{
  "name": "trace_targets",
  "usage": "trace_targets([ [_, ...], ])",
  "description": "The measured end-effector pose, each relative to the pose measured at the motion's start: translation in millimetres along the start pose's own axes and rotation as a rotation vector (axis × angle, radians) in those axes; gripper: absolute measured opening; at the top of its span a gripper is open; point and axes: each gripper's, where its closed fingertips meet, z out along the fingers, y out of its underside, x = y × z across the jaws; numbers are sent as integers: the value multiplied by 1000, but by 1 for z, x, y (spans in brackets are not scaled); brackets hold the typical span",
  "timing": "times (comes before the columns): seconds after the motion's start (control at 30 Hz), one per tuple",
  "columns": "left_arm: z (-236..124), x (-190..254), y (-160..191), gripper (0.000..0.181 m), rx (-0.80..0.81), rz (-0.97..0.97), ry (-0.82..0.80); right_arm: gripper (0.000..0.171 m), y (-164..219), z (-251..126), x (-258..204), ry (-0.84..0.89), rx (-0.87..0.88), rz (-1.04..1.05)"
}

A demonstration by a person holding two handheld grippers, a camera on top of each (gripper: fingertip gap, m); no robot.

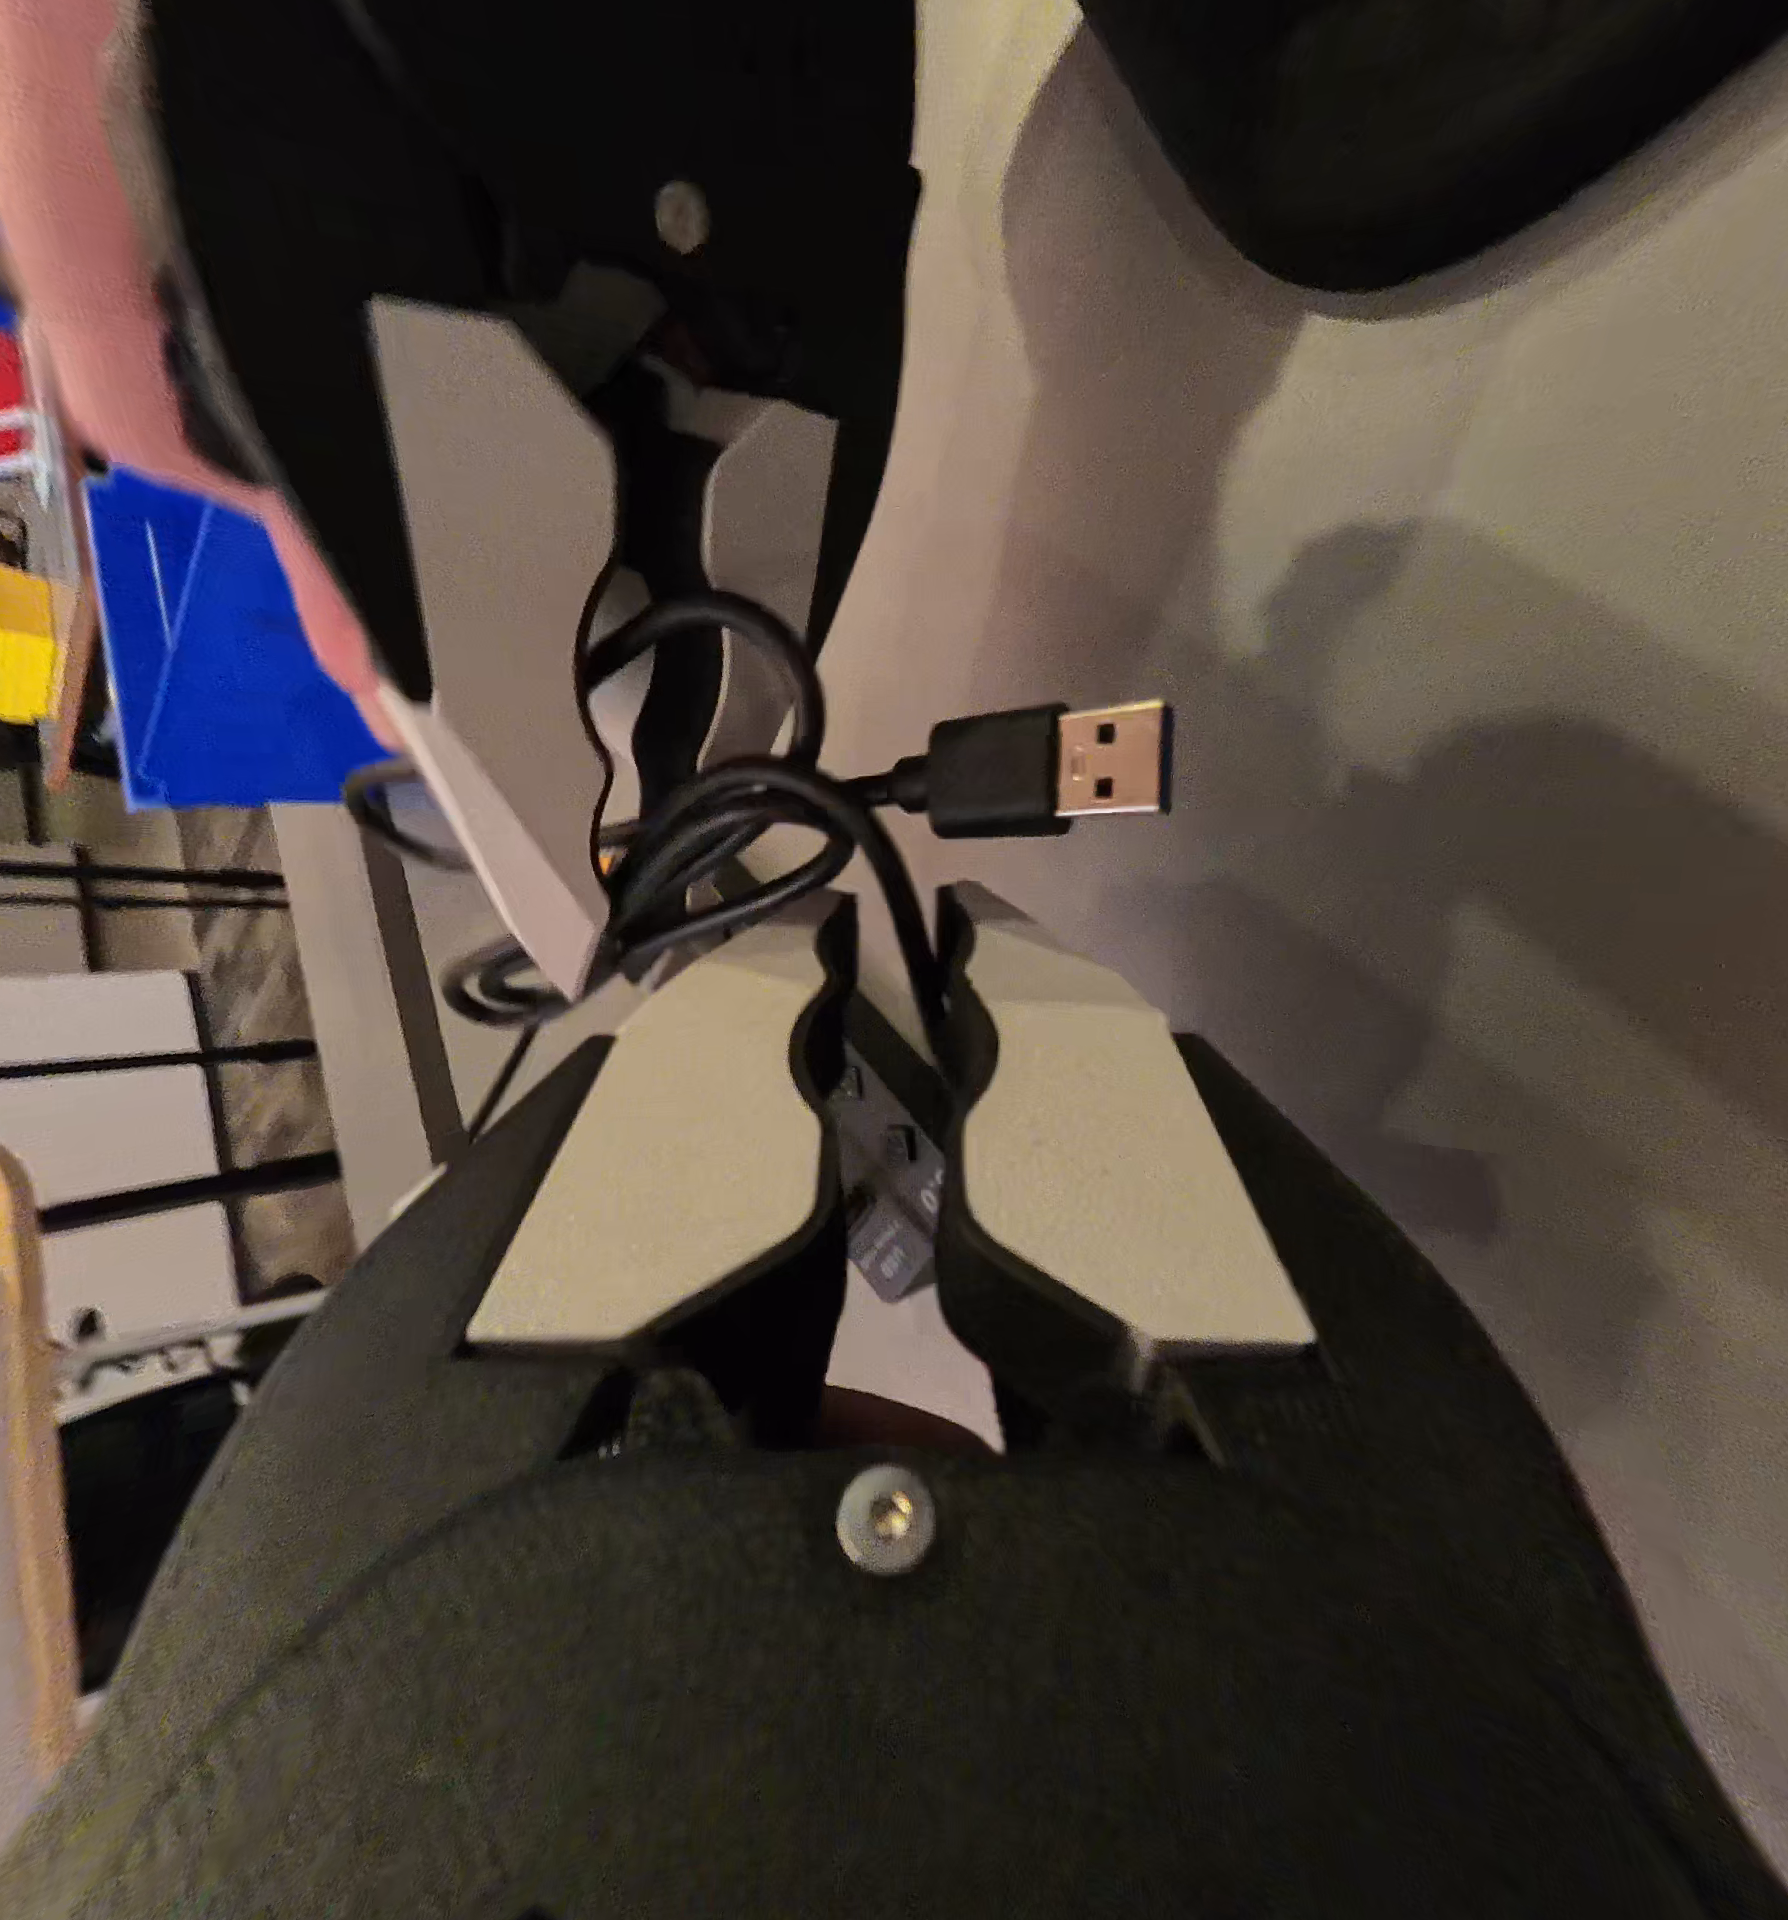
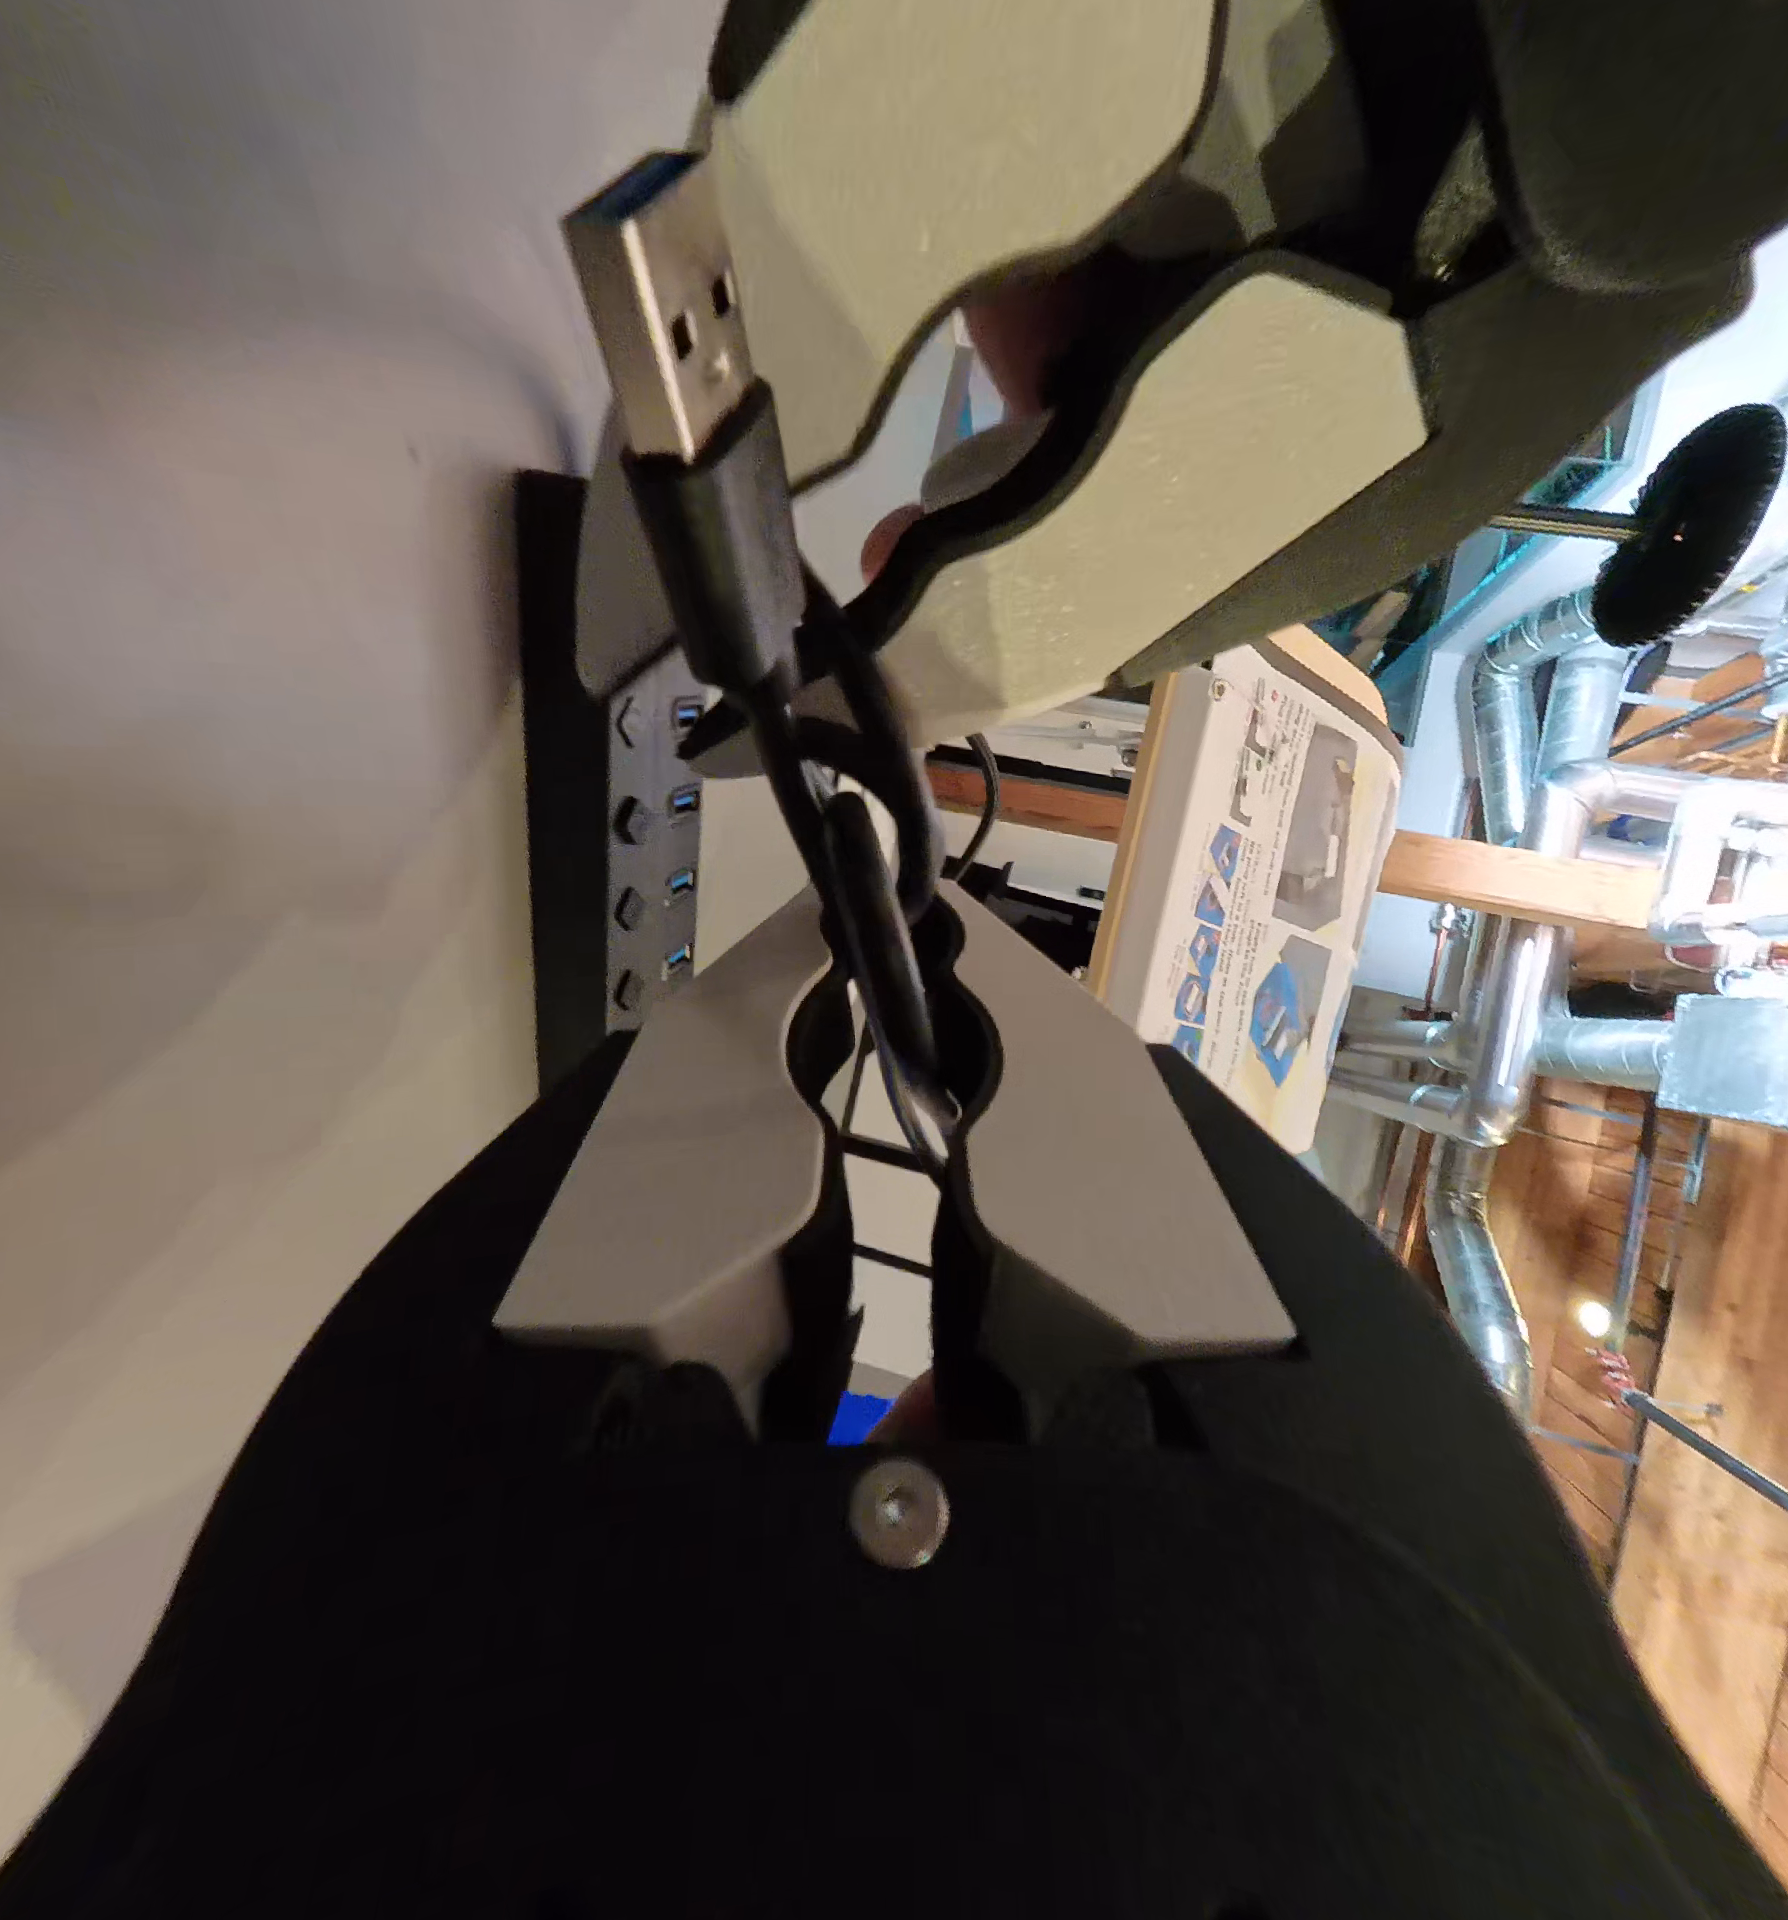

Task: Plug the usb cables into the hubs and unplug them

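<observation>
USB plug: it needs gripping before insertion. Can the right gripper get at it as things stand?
Probably not directly: the right gripper is shut on the black cable behind the USB plug, which sticks out free beyond its tips. It would have to release first.

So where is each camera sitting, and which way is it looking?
Left wrist view: sits on the left gripper and looks along its fingers, shut on the grey hub, toward the USB plug over a pale surface; a blurred arm shows at left.
Right wrist view: sits on the right gripper and looks along its fingers, shut on the black cable, toward the hub's ports.
Shared: both show the plug, cable and hub, and each shows the other gripper opposite.
</observation>
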Motion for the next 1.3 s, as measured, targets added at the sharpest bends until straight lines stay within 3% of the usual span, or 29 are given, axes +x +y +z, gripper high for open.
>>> trace_targets([
  [0.07,-11,-4,-1,23,39,-101,-4,5,1,0,3,23,-21,-20],
  [0.23,-30,-23,0,78,57,-598,-1,5,5,5,5,64,-107,-86],
  [0.37,-22,-33,-8,83,106,-996,12,4,8,11,15,134,-201,-134],
  [0.47,-6,-26,0,85,51,-1128,16,4,3,13,22,183,-228,-168],
  [0.57,3,-19,-4,64,75,-1187,50,5,0,13,26,211,-241,-191],
  [0.7,6,-21,0,49,85,-1227,38,4,1,15,24,220,-235,-240],
  [1.03,5,-32,16,9,63,-1132,-76,15,1,8,37,260,-168,-277],
  [1.13,2,-39,25,9,77,-1139,-104,15,1,1,42,232,-139,-273],
  [1.2,-4,-48,29,8,115,-1109,-152,16,-2,-9,49,213,-82,-175],
  [1.3,-17,-60,33,8,173,-1108,-232,20,1,-26,58,120,-1,262],
])
